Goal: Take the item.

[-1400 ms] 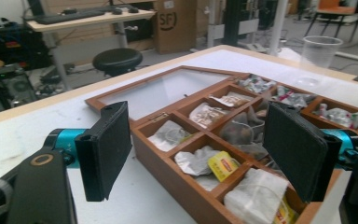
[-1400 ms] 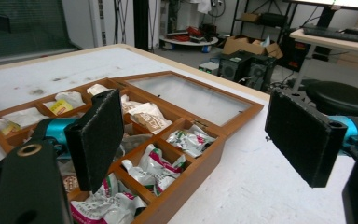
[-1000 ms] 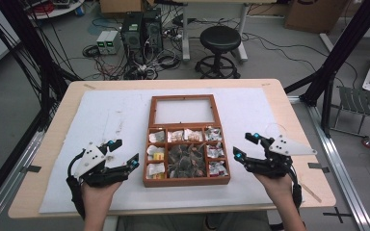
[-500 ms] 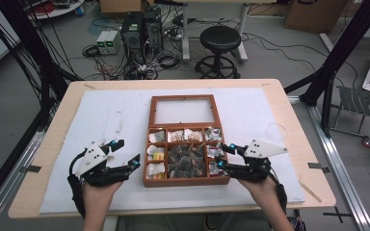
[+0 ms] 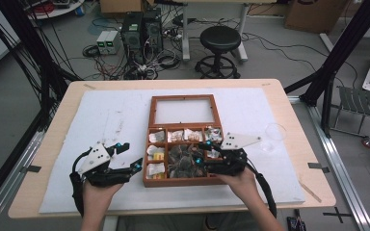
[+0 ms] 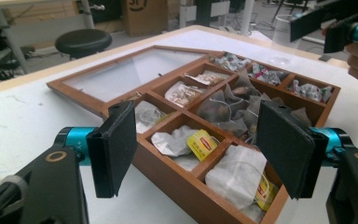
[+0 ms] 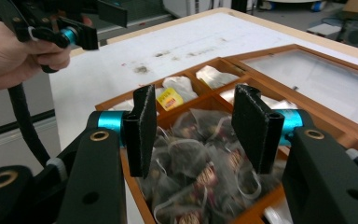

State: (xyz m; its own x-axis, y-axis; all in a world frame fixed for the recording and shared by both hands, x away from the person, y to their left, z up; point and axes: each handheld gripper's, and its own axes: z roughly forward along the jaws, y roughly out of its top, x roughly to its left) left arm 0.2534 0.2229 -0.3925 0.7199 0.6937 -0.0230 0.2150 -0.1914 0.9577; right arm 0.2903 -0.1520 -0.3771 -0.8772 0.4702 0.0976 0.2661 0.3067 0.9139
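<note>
Your right gripper (image 5: 203, 159) reaches in from the box's right side, its jaws over the big middle compartment of the wooden box (image 5: 183, 182), just above the heap of dark tea bags (image 5: 182, 161). In the right gripper view those jaws stand about half apart with the tea bags (image 7: 193, 172) beneath and between them; nothing is pinched, and the pads press on nothing that you can see. Your right hand (image 5: 241, 180) comes up from the table's near edge, wrist low, the gripper lying nearly level and pointing left across the box. Your left gripper (image 5: 127, 156) rests on the white mat (image 5: 77, 139) just left of the box, pointing right toward it, with your left hand (image 5: 96, 192) behind it and the forearm running off the near edge. Its jaws are wide but have just been closing a little, and they are empty; in the left gripper view the box's near-left corner (image 6: 177, 182) with its white and yellow sachets (image 6: 200, 144) lies beyond them. The box sits mid-table, its glass lid (image 5: 184, 109) flat open behind it.
</note>
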